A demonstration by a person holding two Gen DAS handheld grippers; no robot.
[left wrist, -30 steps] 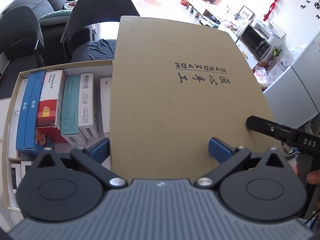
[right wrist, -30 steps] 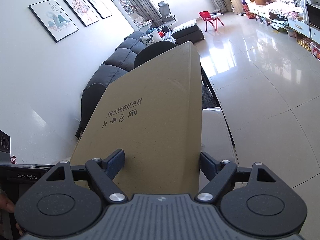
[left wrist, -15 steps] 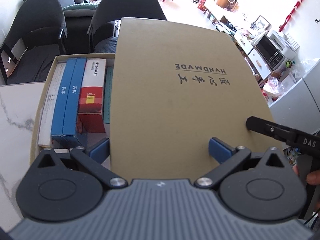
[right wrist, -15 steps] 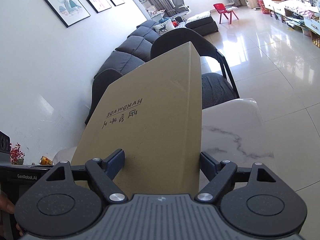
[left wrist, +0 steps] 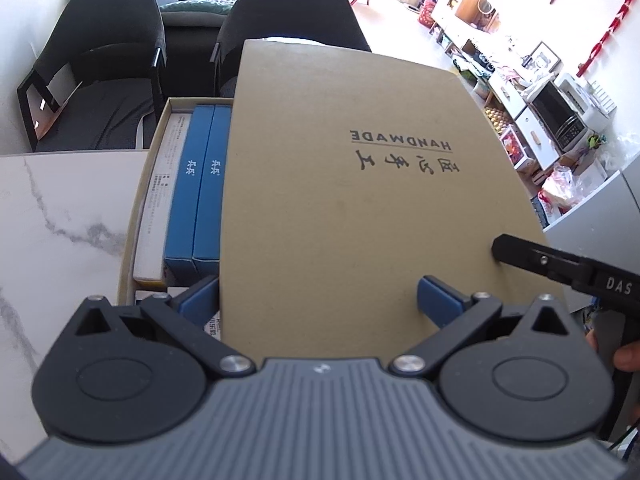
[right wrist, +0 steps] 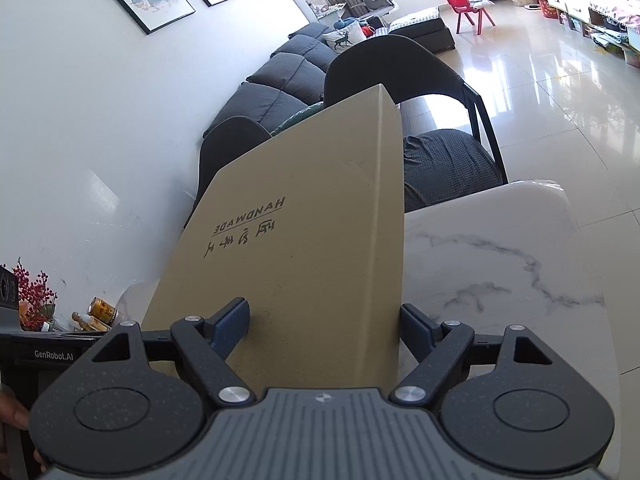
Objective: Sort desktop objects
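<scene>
A brown cardboard box lid (left wrist: pixel 352 184) printed "HANDMADE" is held over an open cardboard box (left wrist: pixel 136 216). My left gripper (left wrist: pixel 320 300) is shut on the lid's near edge. My right gripper (right wrist: pixel 324 324) is shut on the lid's right edge; the lid also shows in the right wrist view (right wrist: pixel 304 248). The right gripper's finger (left wrist: pixel 520 254) shows at the lid's right side in the left view. In the box's uncovered left part lie two blue boxes (left wrist: pixel 200 188) and a white box (left wrist: pixel 160 196). The rest of the box is hidden under the lid.
The box stands on a white marble table (left wrist: pixel 52 216), which also shows in the right wrist view (right wrist: pixel 500 264). Black chairs (left wrist: pixel 288 12) stand behind the table. A can and small bottles (right wrist: pixel 98 312) sit at the table's far left by red berries (right wrist: pixel 34 296).
The lid, held by both grippers, has moved left over the box and lower. It now covers the red-and-white and teal boxes; only the blue and white boxes still show.
</scene>
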